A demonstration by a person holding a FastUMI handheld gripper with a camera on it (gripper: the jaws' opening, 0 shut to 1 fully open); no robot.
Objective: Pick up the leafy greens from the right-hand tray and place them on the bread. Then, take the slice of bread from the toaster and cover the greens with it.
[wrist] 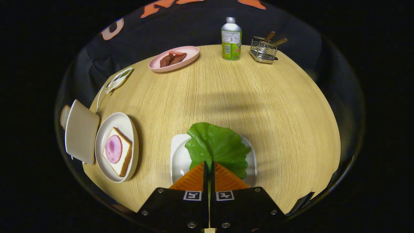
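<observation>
A green lettuce leaf (216, 145) lies over a white square tray (178, 155), its near edge pinched between my fingers. My gripper (209, 165) is shut on the leaf, fingertips nearly together with a thin strip of green between them. Off to the left, a slice of bread (124, 158) topped with a round pink ham slice (113, 149) rests on a white oval plate (124, 124). Further left stands a beige toaster (81, 131) with a bread slice (64, 116) poking out of its far side.
At the back of the round wooden table (258, 106) sit a pink plate (190, 53) with sausages, a green bottle (231, 40) and a wire rack (263, 50) holding wooden-handled utensils. A small packet (119, 79) lies at the left edge.
</observation>
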